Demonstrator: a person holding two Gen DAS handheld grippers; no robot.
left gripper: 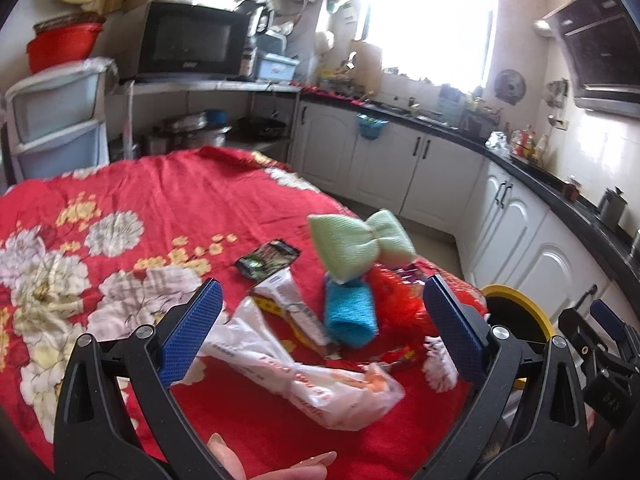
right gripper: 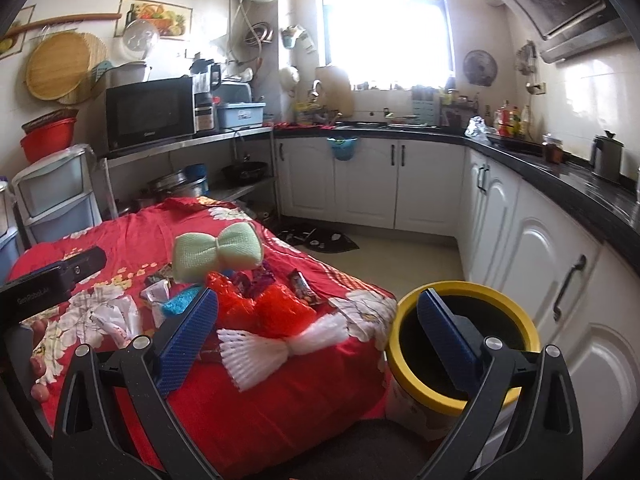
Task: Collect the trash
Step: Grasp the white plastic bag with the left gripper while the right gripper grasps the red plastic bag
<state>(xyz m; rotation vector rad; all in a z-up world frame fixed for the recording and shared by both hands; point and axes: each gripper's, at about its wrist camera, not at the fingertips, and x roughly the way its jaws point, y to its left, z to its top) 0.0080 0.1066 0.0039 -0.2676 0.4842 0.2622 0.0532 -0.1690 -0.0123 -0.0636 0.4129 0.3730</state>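
The trash lies clustered on the worktop point(left gripper: 120, 208), near its right-hand edge, beside one yellow-rimmed bin point(right gripper: 460, 344) on the floor. One white plastic bag point(left gripper: 304, 376) lies with its long axis running from near-right to far-left. One green bow-shaped sponge point(left gripper: 360, 244) rests on one blue sponge point(left gripper: 350, 316) (long axis roughly crosswise). Left tongs point(left gripper: 320, 332) stand apart, empty, over the bag. Right tongs point(right gripper: 316, 340) stand apart, empty, between the worktop edge and the bin.
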